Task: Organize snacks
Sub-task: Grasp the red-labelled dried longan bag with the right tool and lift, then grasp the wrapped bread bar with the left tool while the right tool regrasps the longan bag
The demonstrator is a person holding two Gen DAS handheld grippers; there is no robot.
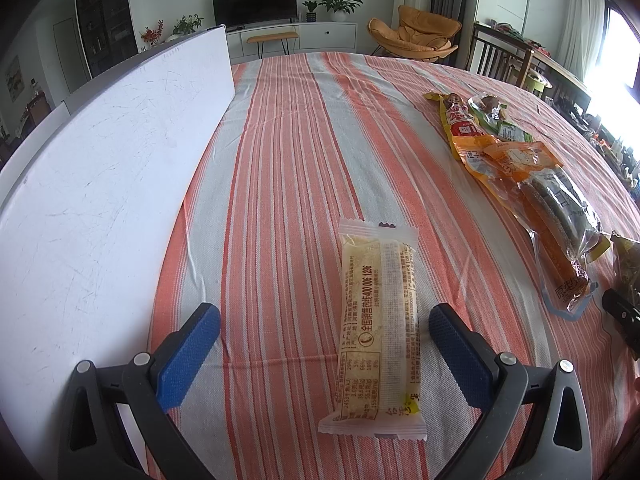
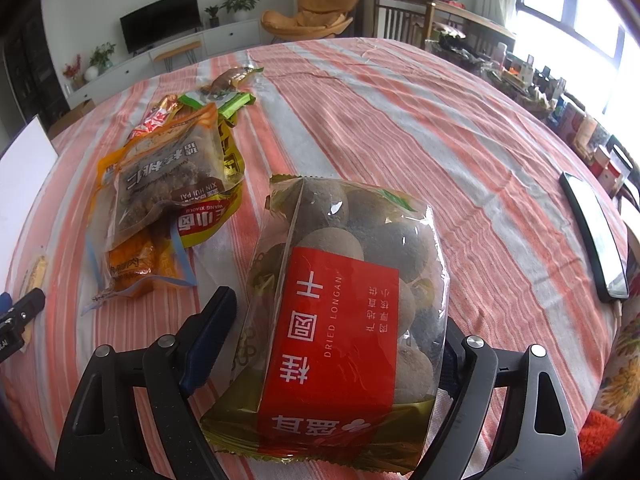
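A pale yellow snack bar point(image 1: 378, 324) in a clear wrapper lies flat on the striped tablecloth point(image 1: 280, 160), between the blue-padded fingers of my left gripper point(image 1: 324, 330), which is open and not touching it. A bag of dried longan point(image 2: 344, 312) with a red label sits between the fingers of my right gripper point(image 2: 340, 320). The jaws stand wide around the bag; its right finger is hidden behind the bag. A pile of snack packets point(image 2: 168, 188) lies to the left; it also shows in the left wrist view point(image 1: 528, 176).
A large white board point(image 1: 100, 168) stands along the table's left side. A black phone point(image 2: 596, 236) lies near the table's right edge. Chairs, a TV cabinet and cluttered shelves stand beyond the table. The other gripper's tip point(image 1: 622, 316) shows at the right.
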